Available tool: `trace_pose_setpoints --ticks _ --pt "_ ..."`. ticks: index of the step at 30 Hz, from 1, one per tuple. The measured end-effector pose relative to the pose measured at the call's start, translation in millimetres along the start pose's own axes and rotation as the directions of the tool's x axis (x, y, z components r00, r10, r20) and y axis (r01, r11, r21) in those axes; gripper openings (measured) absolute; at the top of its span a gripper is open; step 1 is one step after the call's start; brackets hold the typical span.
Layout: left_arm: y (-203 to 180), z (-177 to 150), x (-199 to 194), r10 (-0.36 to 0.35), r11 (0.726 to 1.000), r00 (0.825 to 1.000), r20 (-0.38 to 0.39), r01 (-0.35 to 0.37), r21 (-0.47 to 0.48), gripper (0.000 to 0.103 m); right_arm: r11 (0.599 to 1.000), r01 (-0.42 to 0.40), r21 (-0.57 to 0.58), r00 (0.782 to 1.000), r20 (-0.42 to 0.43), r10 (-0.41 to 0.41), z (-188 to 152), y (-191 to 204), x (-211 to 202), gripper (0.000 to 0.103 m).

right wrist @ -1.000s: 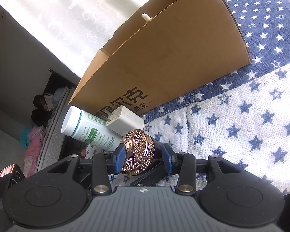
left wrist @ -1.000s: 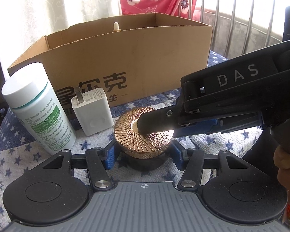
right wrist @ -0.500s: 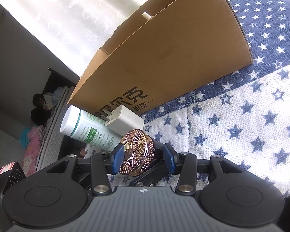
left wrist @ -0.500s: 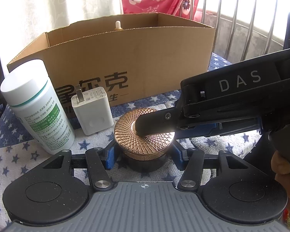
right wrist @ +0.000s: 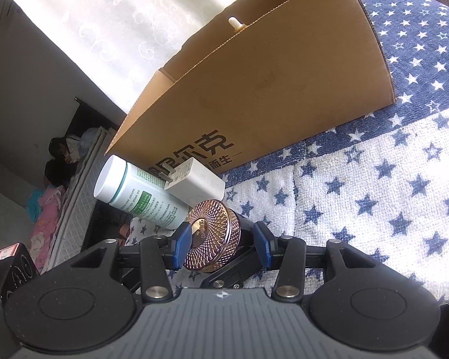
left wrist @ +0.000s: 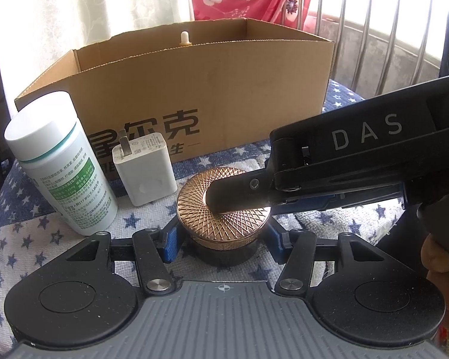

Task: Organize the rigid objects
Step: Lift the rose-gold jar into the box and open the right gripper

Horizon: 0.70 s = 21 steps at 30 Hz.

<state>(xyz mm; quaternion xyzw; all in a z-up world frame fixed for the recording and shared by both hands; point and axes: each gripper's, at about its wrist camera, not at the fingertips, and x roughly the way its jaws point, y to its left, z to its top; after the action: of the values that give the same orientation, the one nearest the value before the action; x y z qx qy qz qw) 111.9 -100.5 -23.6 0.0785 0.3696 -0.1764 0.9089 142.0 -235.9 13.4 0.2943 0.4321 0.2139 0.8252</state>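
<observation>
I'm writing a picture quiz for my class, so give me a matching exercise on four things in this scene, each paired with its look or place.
Things:
1. jar
2. pill bottle
3. charger
4. cardboard box

Descriptions:
A. white block with metal prongs pointing up
B. open-topped, standing behind the other three
C. white cap and a green label
D. copper-coloured patterned lid, sitting between blue pads

Pairs: 1-D, 2-C, 3-A, 4-B
</observation>
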Motion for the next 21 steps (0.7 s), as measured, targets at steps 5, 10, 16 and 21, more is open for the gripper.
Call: trace_pose_setpoints --ticks 5,10,16,21 --pt "-4 -2 1 0.022 0.999 1.0 0.014 -0.022 0.026 0.057 1.0 0.009 -0.01 1.0 -0.029 -0.009 3 2 0 0.049" --pt "-3 -3 2 0.022 1.0 1.0 0.019 -0.022 0.012 0.057 1.0 0.022 -0.022 0.999 -0.049 -0.023 7 5 2 0.05" --pt "-3 -3 -2 0.023 1.0 0.999 0.028 -0.023 0.005 0.055 0.998 0.033 -0.045 0.999 -0.039 -0.035 3 11 -2 0.05" --pt "-4 -4 -11 0.023 1.0 0.999 0.042 -0.023 0.002 0.055 0.998 0.031 -0.058 0.999 -0.024 -0.033 0 16 -11 0.05"
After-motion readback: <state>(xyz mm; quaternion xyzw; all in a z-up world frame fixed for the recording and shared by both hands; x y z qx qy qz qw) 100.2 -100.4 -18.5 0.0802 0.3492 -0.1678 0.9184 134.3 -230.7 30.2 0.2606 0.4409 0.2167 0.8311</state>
